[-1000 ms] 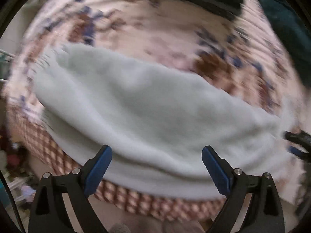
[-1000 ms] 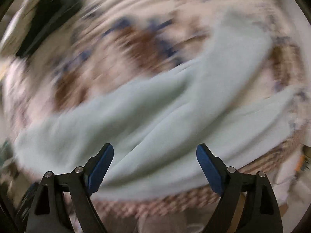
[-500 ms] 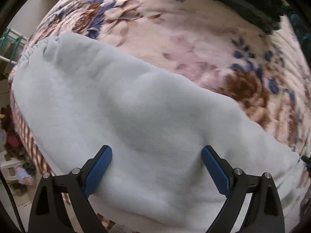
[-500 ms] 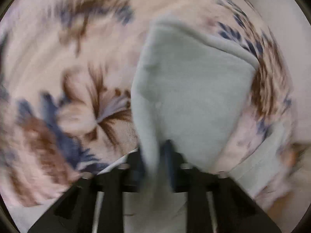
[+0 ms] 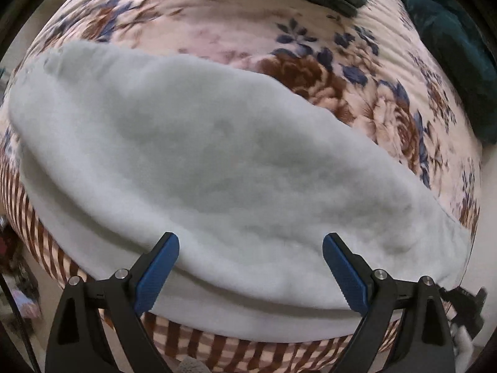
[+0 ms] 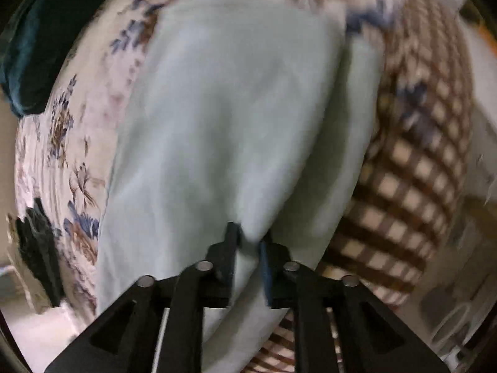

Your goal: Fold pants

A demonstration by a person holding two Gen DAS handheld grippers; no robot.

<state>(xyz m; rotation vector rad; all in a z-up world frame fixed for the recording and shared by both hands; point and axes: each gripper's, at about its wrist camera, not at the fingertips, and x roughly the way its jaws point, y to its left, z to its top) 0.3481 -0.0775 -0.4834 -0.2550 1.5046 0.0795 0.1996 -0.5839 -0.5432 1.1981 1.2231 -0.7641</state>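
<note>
Two grippers over pale pants [image 5: 217, 168] on floral blanket [image 5: 310, 25]

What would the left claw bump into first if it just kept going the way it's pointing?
Most likely the pale pants. The left claw stands open right over that fabric, which lies on the floral blanket. Nothing else shows between them, though the gap is hard to judge.

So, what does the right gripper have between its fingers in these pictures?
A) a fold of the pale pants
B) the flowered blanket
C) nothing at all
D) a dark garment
A: in the right wrist view the right gripper has a fold of the pale pants between its narrow, opening jaws.
</note>
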